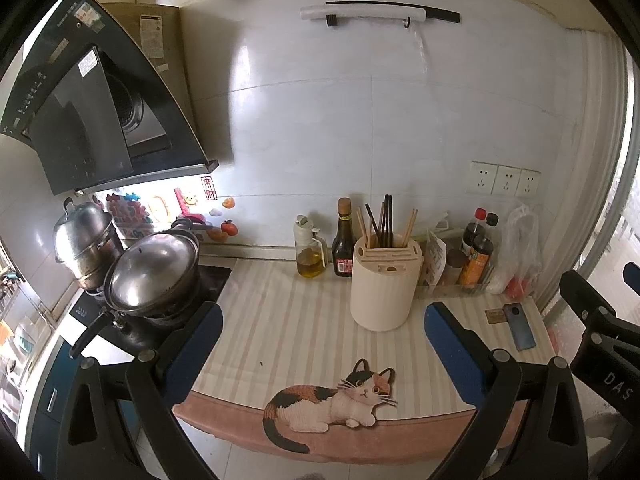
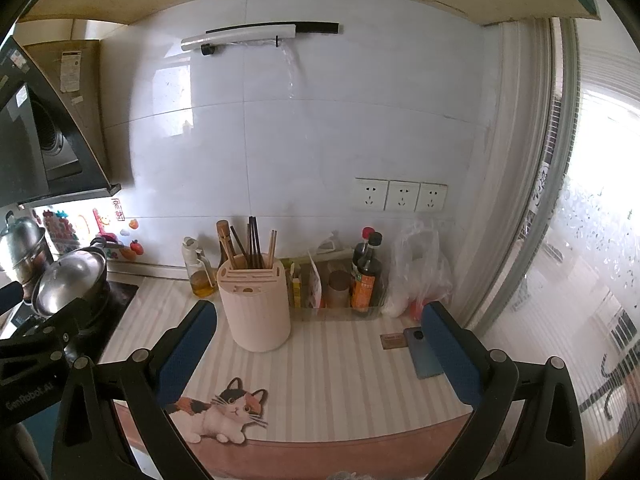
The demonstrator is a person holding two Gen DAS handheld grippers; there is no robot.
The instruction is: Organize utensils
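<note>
Chopsticks (image 1: pixel 383 220) stand near upright, tips fanning upward, in a ribbed cream cylindrical holder (image 1: pixel 382 294); left tool (image 1: pixel 323 334) and right tool (image 2: pixel 320 334) spread, empty.

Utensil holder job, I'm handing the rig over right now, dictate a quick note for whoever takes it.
Left gripper: open, empty, hovering over the striped mat.
Right gripper: open, empty, hovering over the same mat.
The cream utensil holder stands upright mid-counter, chopsticks standing in its back section; the front slots look empty.
No loose utensils show on the counter, so what is done cannot be judged from here.
A phone lies right of the holder; bottles line the wall. Left to do: probably find the remaining utensils.
</note>
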